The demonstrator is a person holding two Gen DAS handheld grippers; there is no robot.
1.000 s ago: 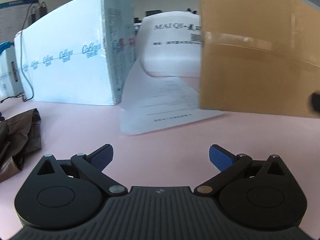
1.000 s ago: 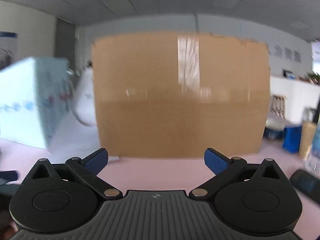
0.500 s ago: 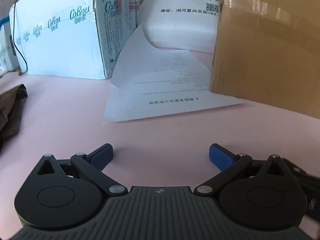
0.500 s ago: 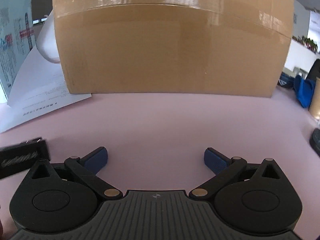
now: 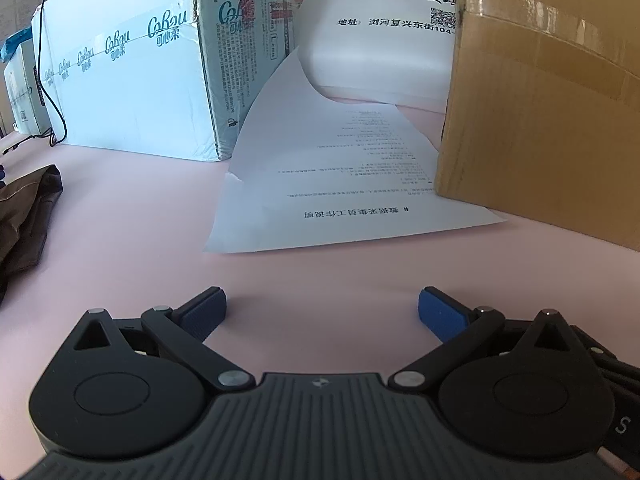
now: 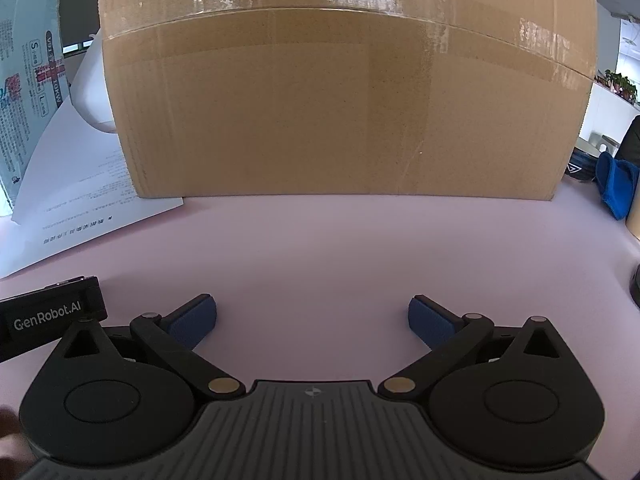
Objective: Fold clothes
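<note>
The left gripper (image 5: 322, 306) is spread wide and empty, low over the pink table (image 5: 120, 216); the right gripper (image 6: 312, 314) is likewise agape with nothing between its blue pads (image 6: 430, 320). The garment (image 5: 24, 212), dark brown and crumpled, lies at the far left edge of the left view, mostly cut off, so its long axis cannot be told. Ahead, a printed sheet (image 5: 340, 184) lies on the table between a pale blue box (image 5: 128, 80) and a taped carton (image 6: 344, 92).
</note>
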